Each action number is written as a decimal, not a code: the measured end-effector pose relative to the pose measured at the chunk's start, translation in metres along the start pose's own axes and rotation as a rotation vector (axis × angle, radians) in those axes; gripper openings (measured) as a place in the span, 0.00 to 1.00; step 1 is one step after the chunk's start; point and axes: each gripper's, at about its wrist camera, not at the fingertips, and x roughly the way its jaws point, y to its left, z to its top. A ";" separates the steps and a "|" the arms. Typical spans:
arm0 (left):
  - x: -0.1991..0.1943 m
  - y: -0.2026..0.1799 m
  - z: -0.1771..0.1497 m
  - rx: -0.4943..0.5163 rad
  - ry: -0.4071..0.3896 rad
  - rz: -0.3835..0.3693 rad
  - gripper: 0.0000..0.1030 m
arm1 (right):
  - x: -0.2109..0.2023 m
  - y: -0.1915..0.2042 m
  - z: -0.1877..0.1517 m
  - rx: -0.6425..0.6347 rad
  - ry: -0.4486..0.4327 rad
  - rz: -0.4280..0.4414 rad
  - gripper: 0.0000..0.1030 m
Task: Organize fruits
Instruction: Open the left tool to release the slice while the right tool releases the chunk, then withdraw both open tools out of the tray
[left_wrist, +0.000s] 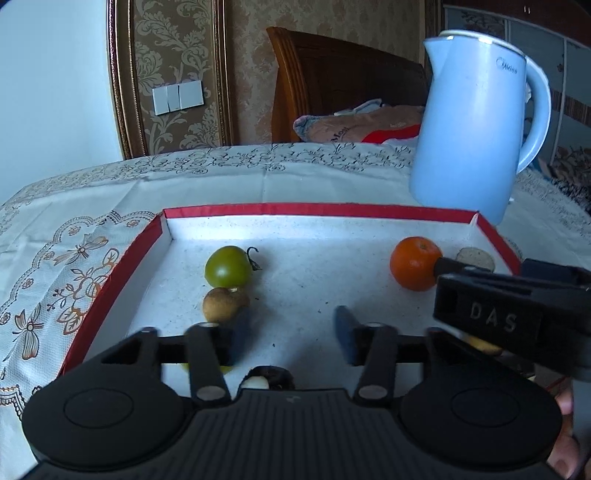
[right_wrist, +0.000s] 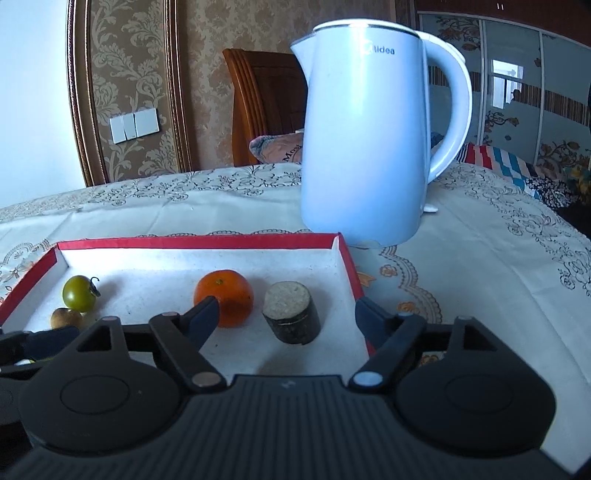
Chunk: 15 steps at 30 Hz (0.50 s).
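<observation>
— How did the right gripper stand?
— Spread wide and empty inside the red-rimmed tray, the tangerine just ahead by its left finger.
— And the left gripper?
— Parted too, farther off.

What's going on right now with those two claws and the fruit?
Left gripper open, empty, low over red-rimmed tray. Right gripper open around cork-topped cylinder; one finger overlaps orange. Green tomato, small brown fruit untouched.
</observation>
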 end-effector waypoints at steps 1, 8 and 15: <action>-0.001 0.000 0.000 -0.002 -0.004 0.003 0.58 | -0.001 0.000 0.000 -0.004 -0.004 -0.002 0.79; -0.007 0.001 -0.001 0.001 -0.018 0.011 0.59 | -0.010 -0.001 -0.003 0.006 -0.029 0.007 0.88; -0.023 0.011 -0.003 -0.022 -0.057 0.024 0.59 | -0.027 -0.010 -0.005 0.027 -0.075 -0.019 0.88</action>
